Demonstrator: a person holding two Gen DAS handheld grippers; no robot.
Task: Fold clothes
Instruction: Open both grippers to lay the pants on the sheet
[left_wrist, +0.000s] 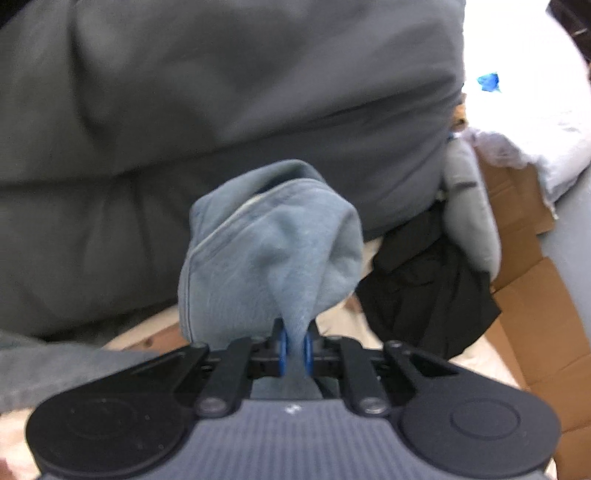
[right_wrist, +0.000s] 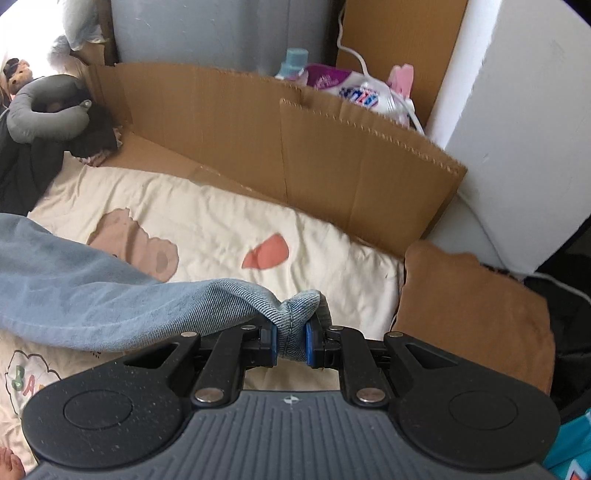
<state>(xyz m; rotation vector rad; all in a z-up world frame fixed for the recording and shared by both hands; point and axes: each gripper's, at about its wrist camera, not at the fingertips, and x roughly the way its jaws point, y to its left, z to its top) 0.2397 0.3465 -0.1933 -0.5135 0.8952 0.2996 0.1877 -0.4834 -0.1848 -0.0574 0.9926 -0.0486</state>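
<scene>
A light blue denim garment (right_wrist: 92, 295) stretches from the left across a cream printed sheet (right_wrist: 221, 229). My right gripper (right_wrist: 291, 341) is shut on a bunched hem of it, the cloth pinched between the blue pads. In the left wrist view my left gripper (left_wrist: 295, 350) is shut on another part of the same blue garment (left_wrist: 269, 251), which bulges up in a fold in front of the jaws. Both grippers point steeply downward.
A big grey cushion (left_wrist: 221, 110) fills the background on the left. A black cloth (left_wrist: 424, 288) and a grey neck pillow (right_wrist: 44, 107) lie beyond. Cardboard sheets (right_wrist: 295, 147) line the far edge. A folded brown cloth (right_wrist: 472, 314) lies at the right, a white box (right_wrist: 517, 129) behind it.
</scene>
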